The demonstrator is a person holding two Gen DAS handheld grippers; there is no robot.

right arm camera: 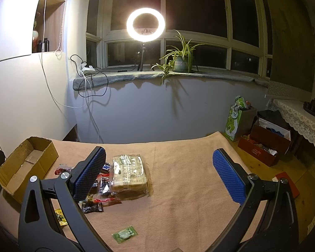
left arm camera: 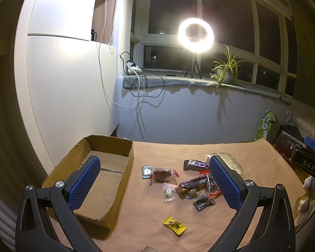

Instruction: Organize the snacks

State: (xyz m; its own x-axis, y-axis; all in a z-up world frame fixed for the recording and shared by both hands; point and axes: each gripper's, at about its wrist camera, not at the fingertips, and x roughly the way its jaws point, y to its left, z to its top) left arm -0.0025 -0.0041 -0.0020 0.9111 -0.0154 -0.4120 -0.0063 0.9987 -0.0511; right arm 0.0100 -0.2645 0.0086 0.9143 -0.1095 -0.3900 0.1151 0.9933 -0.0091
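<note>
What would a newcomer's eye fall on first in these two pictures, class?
First comes the glowing ring light on the windowsill, beside a potted plant. Below, on the tan-covered table, a heap of snacks lies right of an open cardboard box. Both grippers, left and right, hang open, holding nothing.

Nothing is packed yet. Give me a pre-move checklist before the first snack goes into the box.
1. Box open and empty: ok, only bare cardboard floor shows.
2. Left gripper open and holding nothing: ok.
3. Right gripper open and holding nothing: ok.
4. Snacks within view: ok, the pile lies on the cloth right of the box, the yellow candy apart in front.
5. Isolated first pick: ok, the yellow candy and the green candy each touch nothing else.
6. Big packet clear of the pile: not ok, small wrappers press against its left edge.
</note>
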